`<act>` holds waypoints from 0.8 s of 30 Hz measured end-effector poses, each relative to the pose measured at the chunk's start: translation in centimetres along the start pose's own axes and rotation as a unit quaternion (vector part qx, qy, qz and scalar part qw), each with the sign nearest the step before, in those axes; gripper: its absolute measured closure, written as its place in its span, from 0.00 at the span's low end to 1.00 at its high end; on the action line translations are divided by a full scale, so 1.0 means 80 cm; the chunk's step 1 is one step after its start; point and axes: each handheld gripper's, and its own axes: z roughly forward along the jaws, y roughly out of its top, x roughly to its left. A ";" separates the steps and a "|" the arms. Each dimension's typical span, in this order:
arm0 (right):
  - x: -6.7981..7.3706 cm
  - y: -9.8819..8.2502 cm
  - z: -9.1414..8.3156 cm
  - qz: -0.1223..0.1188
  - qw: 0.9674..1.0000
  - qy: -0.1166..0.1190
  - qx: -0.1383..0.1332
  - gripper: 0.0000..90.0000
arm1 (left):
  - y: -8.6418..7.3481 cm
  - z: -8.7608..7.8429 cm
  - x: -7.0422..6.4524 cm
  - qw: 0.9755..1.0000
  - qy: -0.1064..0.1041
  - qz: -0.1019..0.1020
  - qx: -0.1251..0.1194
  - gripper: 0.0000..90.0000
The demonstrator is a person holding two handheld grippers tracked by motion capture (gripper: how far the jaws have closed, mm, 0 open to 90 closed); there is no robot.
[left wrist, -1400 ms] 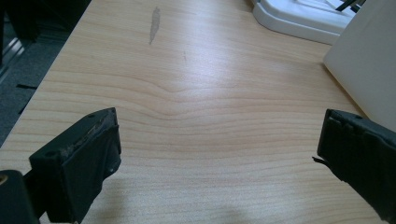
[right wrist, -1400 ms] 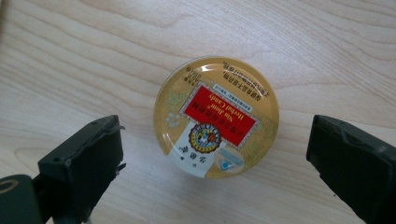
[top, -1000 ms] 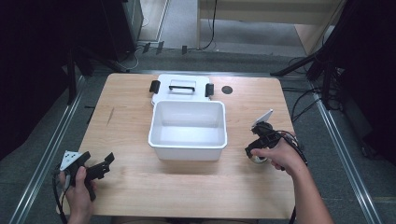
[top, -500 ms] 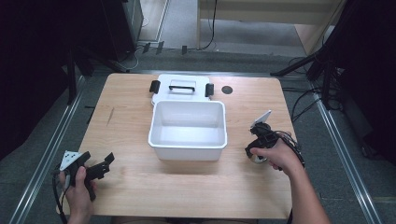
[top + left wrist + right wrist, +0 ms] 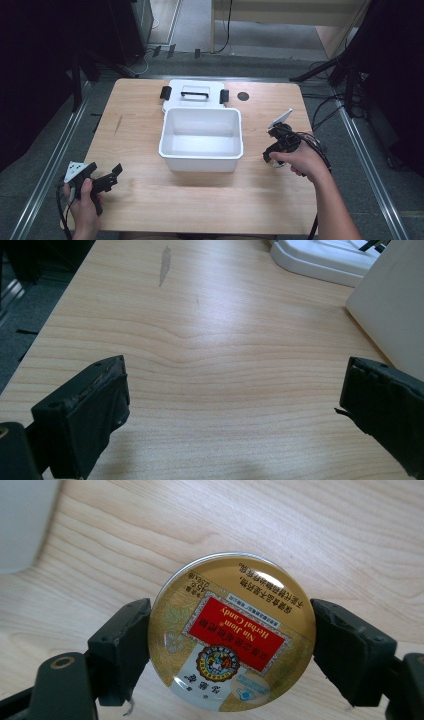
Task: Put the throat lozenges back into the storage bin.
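A round gold candy tin (image 5: 231, 639) with a red label sits between my right gripper's (image 5: 230, 647) two black jaws, and both jaws press its sides. In the high view that right gripper (image 5: 270, 156) is over the table's right side, just right of the white bin, with the tin (image 5: 273, 163) under it close to the wood. My left gripper (image 5: 111, 177) rests at the front left corner, open. In its own view the left gripper (image 5: 232, 395) has bare wood between wide-spread jaws.
An empty white bin (image 5: 200, 159) stands mid-table, and its white lid (image 5: 195, 95) with black latches lies flat behind it. A small black disc (image 5: 243, 96) lies at the back right. The wooden table (image 5: 135, 125) has a dark mark at its left.
The right hand and its gripper have shifted only slightly beside the bin. The left gripper has stayed where it was.
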 end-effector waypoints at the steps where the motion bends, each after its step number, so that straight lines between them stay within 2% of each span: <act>1: 0.001 0.002 -0.004 -0.006 1.000 0.001 -0.003 0.23 | 0.000 0.000 0.000 1.000 0.000 0.000 0.000 0.00; 14: 0.025 0.030 -0.066 -0.044 0.998 0.004 -0.033 0.23 | 0.000 0.000 0.001 1.000 -0.001 -0.002 0.000 0.00; 24: 0.052 0.052 -0.100 -0.075 0.996 0.008 -0.050 0.23 | 0.000 0.000 0.001 1.000 -0.003 -0.004 0.000 0.00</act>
